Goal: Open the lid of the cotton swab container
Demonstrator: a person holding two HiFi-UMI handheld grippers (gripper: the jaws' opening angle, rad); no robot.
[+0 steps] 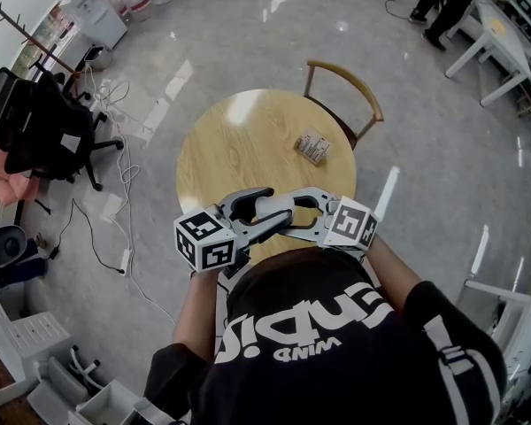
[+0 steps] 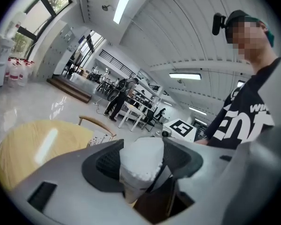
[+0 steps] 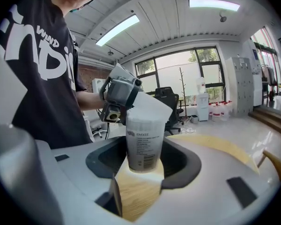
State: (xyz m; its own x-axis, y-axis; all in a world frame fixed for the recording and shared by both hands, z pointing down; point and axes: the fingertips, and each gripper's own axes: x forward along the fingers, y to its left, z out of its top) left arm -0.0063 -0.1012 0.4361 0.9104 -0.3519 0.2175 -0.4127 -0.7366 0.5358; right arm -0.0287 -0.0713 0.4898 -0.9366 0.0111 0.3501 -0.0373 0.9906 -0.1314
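The cotton swab container, a translucent tub with a printed label, stands upright between the jaws of my right gripper, which is shut on its body. Its white lid sits at the tub's top and looks tilted. My left gripper is shut on that lid, whose ridged rim shows between the pads. In the head view both grippers, left and right, meet tip to tip over the near edge of the round wooden table. There the container is mostly hidden.
A small packet lies on the table's far right. A wooden chair stands behind the table. A black office chair and floor cables are at the left. A person stands far back.
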